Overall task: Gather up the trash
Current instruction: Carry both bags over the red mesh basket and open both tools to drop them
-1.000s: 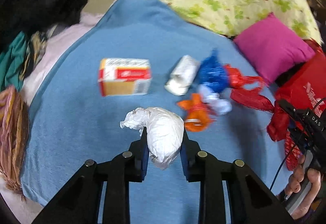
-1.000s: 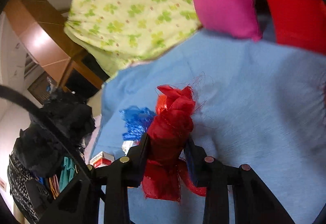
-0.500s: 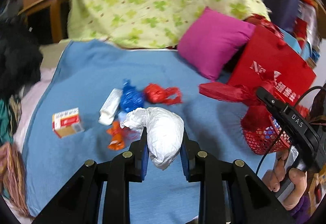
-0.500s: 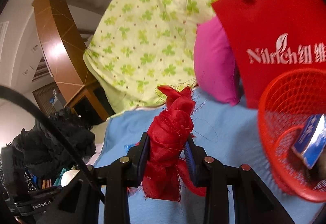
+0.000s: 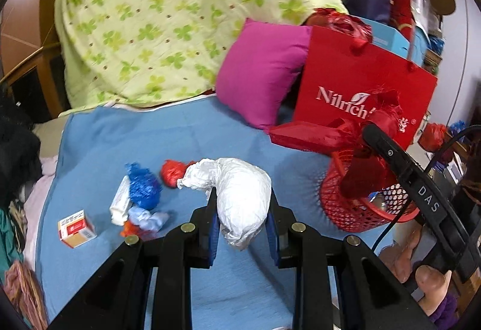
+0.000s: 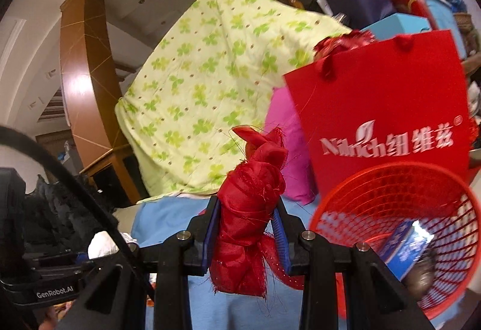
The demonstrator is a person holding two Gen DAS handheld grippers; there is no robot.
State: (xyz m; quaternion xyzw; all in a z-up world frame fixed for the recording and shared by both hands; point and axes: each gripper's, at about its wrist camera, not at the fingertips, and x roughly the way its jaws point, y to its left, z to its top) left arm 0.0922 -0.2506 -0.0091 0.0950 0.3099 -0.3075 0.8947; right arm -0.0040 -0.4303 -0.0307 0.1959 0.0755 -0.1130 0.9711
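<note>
My left gripper (image 5: 242,221) is shut on a crumpled white paper wad (image 5: 240,194) and holds it above the blue blanket (image 5: 180,137). My right gripper (image 6: 246,235) is shut on a red cloth bundle (image 6: 249,209); that bundle also shows in the left wrist view (image 5: 348,137), hanging over the red mesh basket (image 5: 360,206). The basket (image 6: 399,221) sits just right of my right gripper and holds a blue packet (image 6: 402,249). On the blanket lie a blue wad (image 5: 142,187), a red wad (image 5: 172,173), a white roll (image 5: 120,205), an orange scrap (image 5: 129,229) and a small red-and-white box (image 5: 76,229).
A red Nilrich paper bag (image 5: 360,83) stands behind the basket, next to a magenta pillow (image 5: 261,74). A green clover quilt (image 5: 168,17) is heaped at the back. Dark clothes (image 5: 15,149) lie at the left edge. My left gripper also shows at the lower left of the right wrist view (image 6: 99,245).
Both grippers have swung right toward the red basket, each still holding its load. The basket and red bag now show larger in both views; the loose trash has slid to the left.
</note>
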